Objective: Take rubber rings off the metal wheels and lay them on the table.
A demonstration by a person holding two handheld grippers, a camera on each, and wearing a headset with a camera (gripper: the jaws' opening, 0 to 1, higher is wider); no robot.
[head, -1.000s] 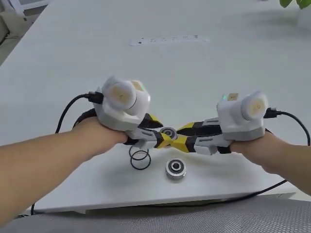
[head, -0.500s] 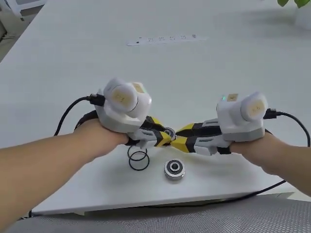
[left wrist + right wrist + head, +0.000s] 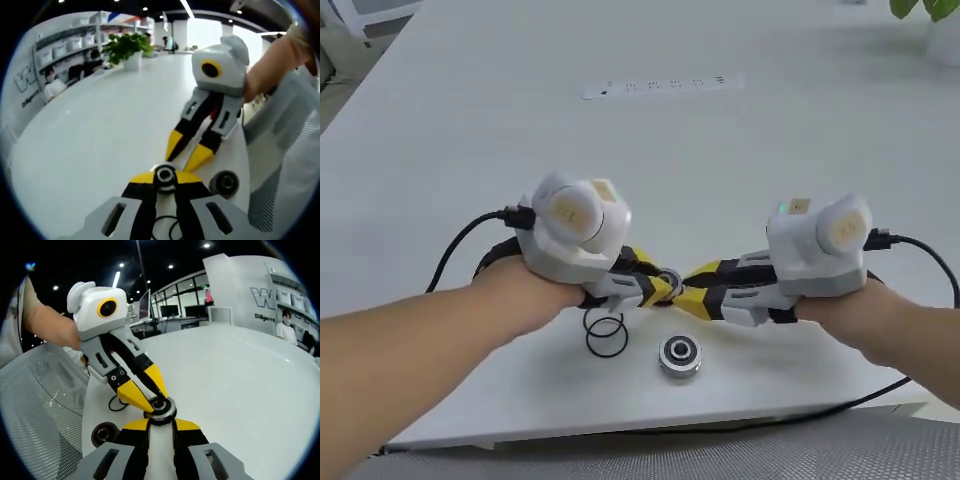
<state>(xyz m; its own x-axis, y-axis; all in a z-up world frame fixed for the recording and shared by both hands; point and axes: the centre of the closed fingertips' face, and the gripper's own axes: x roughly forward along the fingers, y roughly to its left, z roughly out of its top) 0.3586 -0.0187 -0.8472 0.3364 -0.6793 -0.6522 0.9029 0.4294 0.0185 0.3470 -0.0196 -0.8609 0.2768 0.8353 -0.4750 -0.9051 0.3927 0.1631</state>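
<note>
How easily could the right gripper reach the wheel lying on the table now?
Probably not at once: the right gripper is busy at the raised wheel with the left gripper. The table wheel lies uncovered close by, though.

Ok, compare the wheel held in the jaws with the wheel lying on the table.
The held wheel is up off the table, pinched where the left gripper and right gripper meet; the loose wheel lies on the table, touched by neither. The held wheel is partly hidden by the jaws; the loose wheel shows whole, flat, hub up. Both are small round metal wheels with dark centres.
</note>
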